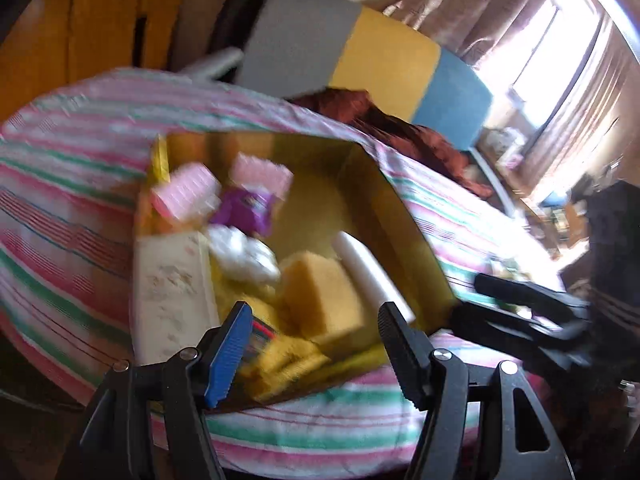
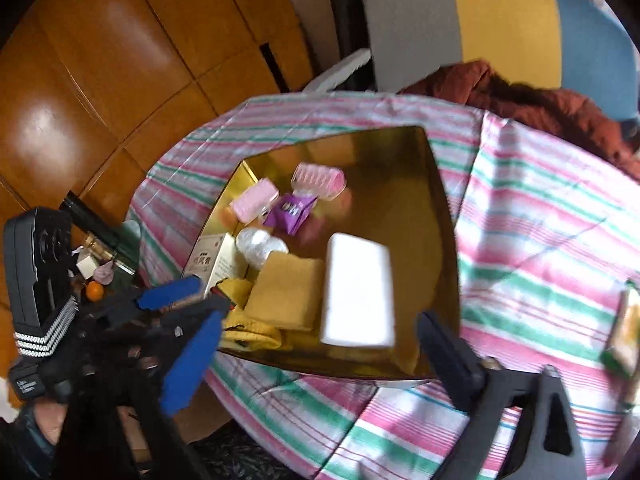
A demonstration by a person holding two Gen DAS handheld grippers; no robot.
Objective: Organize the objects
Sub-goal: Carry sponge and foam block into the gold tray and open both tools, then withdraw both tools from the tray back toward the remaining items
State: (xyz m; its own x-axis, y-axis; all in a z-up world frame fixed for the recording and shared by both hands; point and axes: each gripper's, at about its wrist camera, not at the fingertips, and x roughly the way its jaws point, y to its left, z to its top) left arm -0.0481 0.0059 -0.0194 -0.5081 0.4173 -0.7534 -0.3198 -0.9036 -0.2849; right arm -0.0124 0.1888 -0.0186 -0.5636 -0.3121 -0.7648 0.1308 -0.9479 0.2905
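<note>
**Gold box on striped cloth, both grippers empty above it**

Setting: round table under a pink, green and white striped cloth [image 2: 540, 216]; orange wood panelling behind; a grey, yellow and blue chair back [image 2: 500, 24] at the far edge with a rust-red garment [image 2: 540, 104] draped below it. Both views motion-blurred.

Gold box [image 2: 400, 168] sits open on the cloth, near the middle of the table. Contents, near side: white block [image 2: 358, 292] lying flat beside a yellow sponge [image 2: 288, 292]; crumpled yellow cloth [image 2: 248, 328] at the near-left corner. Left wall: cream carton [image 2: 218, 260] standing on edge. Middle: white pads [image 2: 260, 246]. Far side: purple sachet [image 2: 290, 212] between two pink cases [image 2: 254, 200], [image 2: 320, 178].

Left gripper [image 1: 316, 344]: jaws spread wide, nothing between them, poised over the box's near edge. Right gripper [image 2: 320, 364]: jaws likewise wide apart and empty, at the near rim; the white block lies beyond them, not touched as far as the blur allows.

A green and yellow packet [image 2: 626, 332] lies on the cloth, well right of the box.
</note>
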